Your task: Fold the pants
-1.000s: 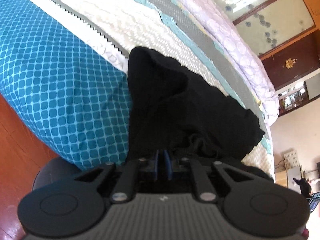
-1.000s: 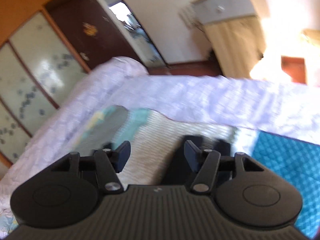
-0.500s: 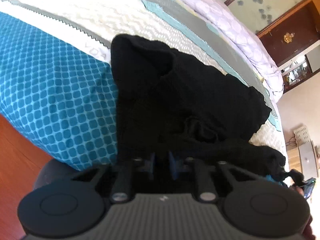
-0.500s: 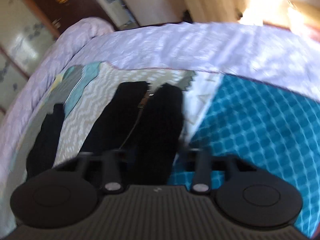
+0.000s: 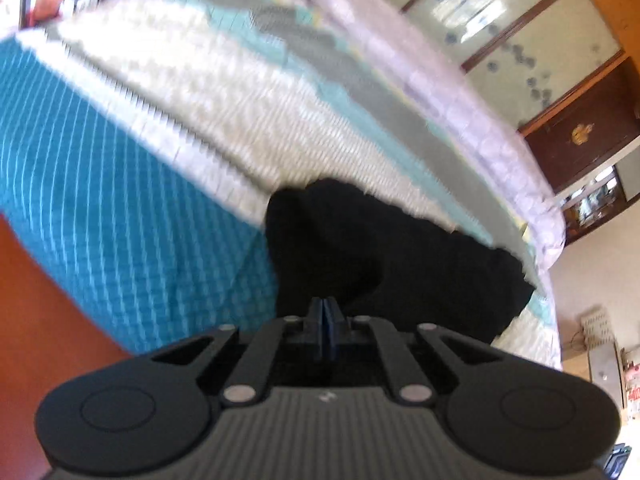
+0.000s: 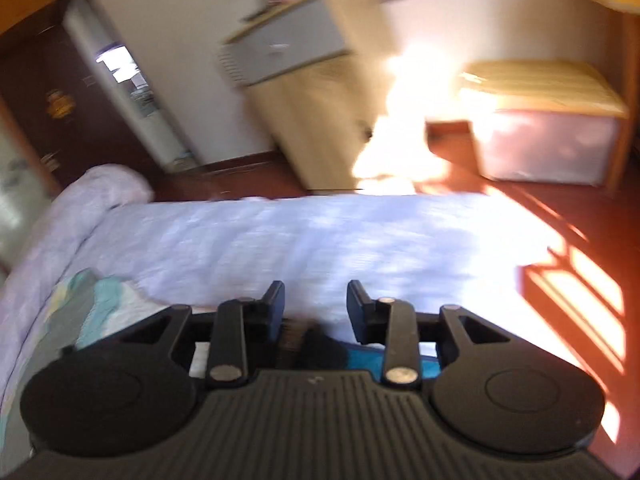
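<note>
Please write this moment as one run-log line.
left claw: shut, black pants just beyond its tips | right claw: jaws just opened, nothing between | pants: bunched on bed

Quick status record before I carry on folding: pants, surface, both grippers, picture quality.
pants: black pants bunched on the bed, near its edge
surface: bed cover, teal patch beside white and grey zigzag bands; lilac quilt beyond
left gripper: jaws shut; the pants lie right ahead, but whether cloth is pinched I cannot tell
right gripper: jaws apart after just opening, nothing between them, aimed over the quilt
picture quality: both views motion-blurred
</note>
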`<state>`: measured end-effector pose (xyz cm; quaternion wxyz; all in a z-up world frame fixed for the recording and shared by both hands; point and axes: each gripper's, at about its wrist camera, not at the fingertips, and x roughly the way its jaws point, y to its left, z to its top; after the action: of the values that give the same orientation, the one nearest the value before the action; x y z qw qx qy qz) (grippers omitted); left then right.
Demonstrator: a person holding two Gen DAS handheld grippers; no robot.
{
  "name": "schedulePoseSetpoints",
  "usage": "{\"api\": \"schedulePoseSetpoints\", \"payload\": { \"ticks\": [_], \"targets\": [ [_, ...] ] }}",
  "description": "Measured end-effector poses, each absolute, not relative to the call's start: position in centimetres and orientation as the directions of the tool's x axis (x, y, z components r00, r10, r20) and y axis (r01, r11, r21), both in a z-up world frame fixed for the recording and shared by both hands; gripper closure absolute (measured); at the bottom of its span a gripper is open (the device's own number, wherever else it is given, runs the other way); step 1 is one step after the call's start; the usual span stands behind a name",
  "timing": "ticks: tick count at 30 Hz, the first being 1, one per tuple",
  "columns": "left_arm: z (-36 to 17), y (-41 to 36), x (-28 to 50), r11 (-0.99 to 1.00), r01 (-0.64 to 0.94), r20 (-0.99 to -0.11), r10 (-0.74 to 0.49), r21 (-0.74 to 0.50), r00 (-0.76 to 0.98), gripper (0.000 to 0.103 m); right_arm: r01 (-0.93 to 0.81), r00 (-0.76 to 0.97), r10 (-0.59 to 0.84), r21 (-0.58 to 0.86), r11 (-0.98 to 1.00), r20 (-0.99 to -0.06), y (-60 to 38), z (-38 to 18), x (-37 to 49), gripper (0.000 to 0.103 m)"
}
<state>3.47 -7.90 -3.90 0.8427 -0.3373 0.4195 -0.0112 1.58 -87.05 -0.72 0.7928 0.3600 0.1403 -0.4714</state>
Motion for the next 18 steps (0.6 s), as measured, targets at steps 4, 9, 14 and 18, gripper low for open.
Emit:
{"api": "schedulePoseSetpoints", "payload": {
  "ticks": [4,9,14,18],
  "targets": [
    [-5.0,-9.4,3.5,0.782,-0.226,-0.711,-0.353,-0.581,0.608,0.085,0.84,0.528,-0.64,0.456,0.296,-0.558,-86.8,-0.7,-0.6,0.065],
    [-4.4,-12.5,3.8,0.839,-0.132,-0.712,-0.351,-0.527,0.608,0.044,0.772,0.636,-0.543,0.462,0.437,-0.548,-85.9,1.4,4.3,0.047],
    [-4.1,-15.1,3.7,0.888,-0.058,-0.724,-0.334,-0.457,0.604,0.014,0.754,0.628,-0.437,0.363,0.548,-0.644,-85.1,-0.3,11.5,0.035],
    [-4.7,-16.5,4.4,0.913,-0.026,-0.741,-0.314,-0.408,0.594,0.049,0.853,0.445,-0.533,0.158,0.498,-0.719,-85.5,-4.2,13.5,0.037]
  ]
}}
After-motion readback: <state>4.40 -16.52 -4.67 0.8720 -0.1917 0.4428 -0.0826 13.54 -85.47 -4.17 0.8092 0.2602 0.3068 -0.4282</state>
